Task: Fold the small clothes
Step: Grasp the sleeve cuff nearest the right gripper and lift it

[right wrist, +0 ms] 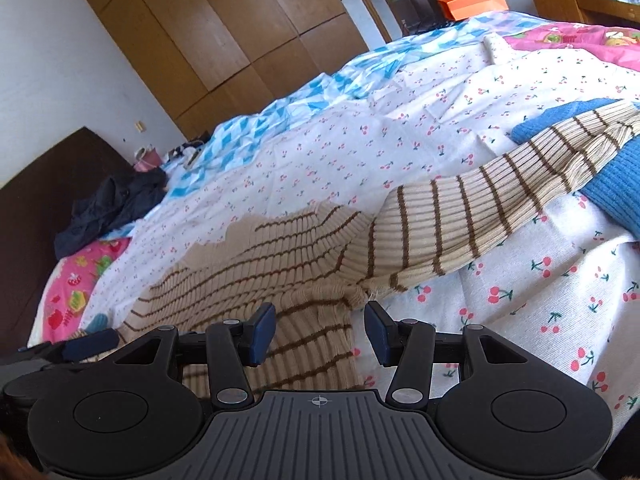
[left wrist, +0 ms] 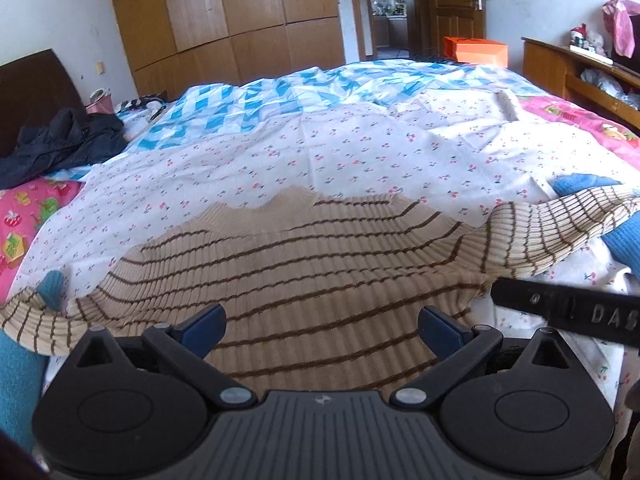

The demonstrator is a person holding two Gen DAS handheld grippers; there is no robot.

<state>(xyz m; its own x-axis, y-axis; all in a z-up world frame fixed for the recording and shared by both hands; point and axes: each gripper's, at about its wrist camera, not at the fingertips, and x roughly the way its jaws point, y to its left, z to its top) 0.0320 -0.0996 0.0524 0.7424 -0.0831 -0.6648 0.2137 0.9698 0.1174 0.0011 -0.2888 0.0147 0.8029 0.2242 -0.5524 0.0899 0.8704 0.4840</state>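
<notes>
Room: bedroom with a tall brown wooden wardrobe [left wrist: 224, 20] standing behind a wide bed.
Surface: white bedsheet printed with small red cherries [left wrist: 320, 152] is covering the bed; a blue-and-white checked cover [left wrist: 256, 96] is lying beyond it, and a pink cartoon-print quilt [left wrist: 24, 220] is showing at the edges.
Writing: raised letters reading "DAS" are showing on the black bar [left wrist: 580, 312] entering the left wrist view at lower right; the rest is cut off.
Garment: beige ribbed knit sweater with thin brown stripes and blue cuffs [left wrist: 300, 280] is lying flat on the cherry sheet, directly ahead of both grippers.
Orientation: body is running away from the cameras, neck edge farthest; sleeves are extending out to either side, so the long axis is running left to right.
Left gripper [left wrist: 320, 332]: jaws are standing spread above the sweater body, pinching nothing.
Right gripper [right wrist: 320, 334]: jaws are standing apart over the sweater's right side edge below the armpit, gripping nothing.
</notes>
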